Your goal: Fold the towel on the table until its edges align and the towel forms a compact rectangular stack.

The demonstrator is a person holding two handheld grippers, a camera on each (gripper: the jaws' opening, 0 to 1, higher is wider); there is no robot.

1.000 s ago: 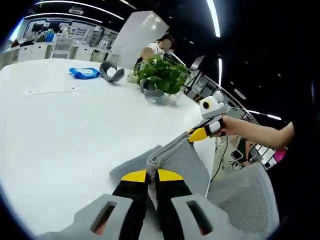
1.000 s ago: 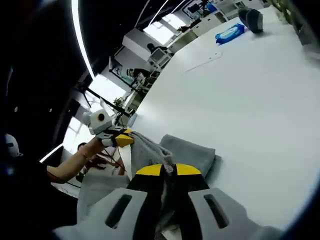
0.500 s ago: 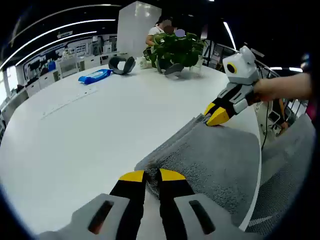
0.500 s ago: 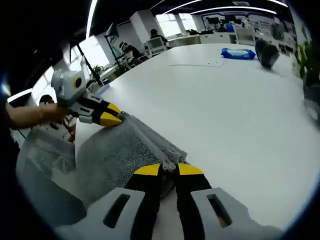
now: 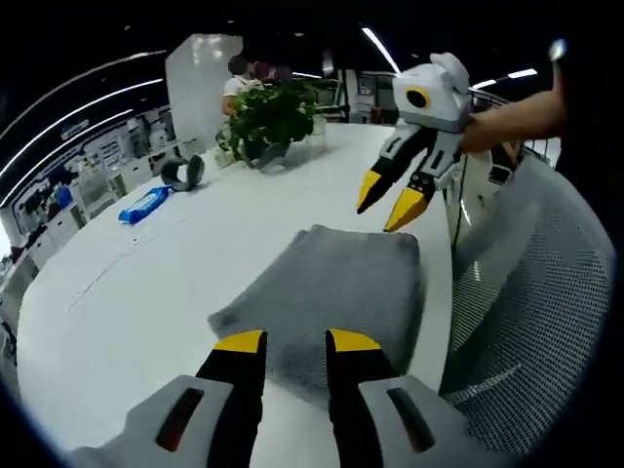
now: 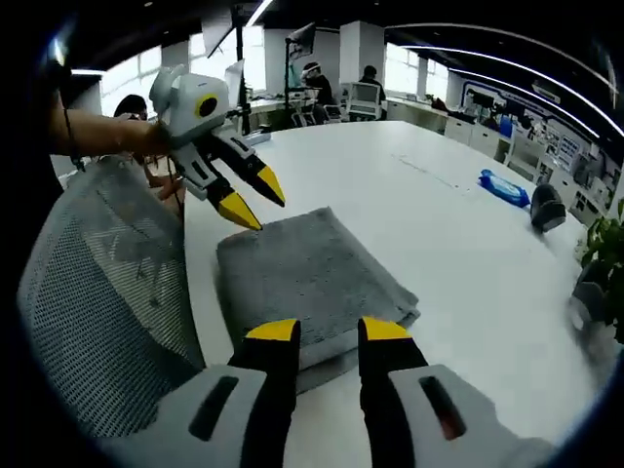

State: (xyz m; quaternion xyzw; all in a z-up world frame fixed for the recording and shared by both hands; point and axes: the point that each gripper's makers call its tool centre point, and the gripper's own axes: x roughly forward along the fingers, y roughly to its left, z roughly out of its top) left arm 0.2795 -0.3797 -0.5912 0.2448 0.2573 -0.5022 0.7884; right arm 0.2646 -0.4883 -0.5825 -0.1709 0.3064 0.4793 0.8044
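Note:
A grey towel (image 5: 327, 288) lies folded in a flat, rectangular stack near the edge of the white table (image 5: 127, 292). My left gripper (image 5: 295, 343) hangs open just short of the towel's near edge, holding nothing. Across the towel, the right gripper (image 5: 387, 202) is raised above the far edge with its jaws apart. In the right gripper view the towel (image 6: 302, 278) shows layered edges at its near side. My right gripper (image 6: 329, 331) is open above that near edge. The left gripper (image 6: 255, 200), held by a hand, hovers open over the far corner.
A potted plant (image 5: 268, 122), a grey roll (image 5: 182, 173) and a blue packet (image 5: 144, 205) stand far back on the table. A mesh office chair (image 5: 531, 322) sits right beside the table edge. People sit at desks in the background.
Both grippers have let go of the towel, opened and drawn back. The towel, gripped at its folded edge before, now lies flat by itself.

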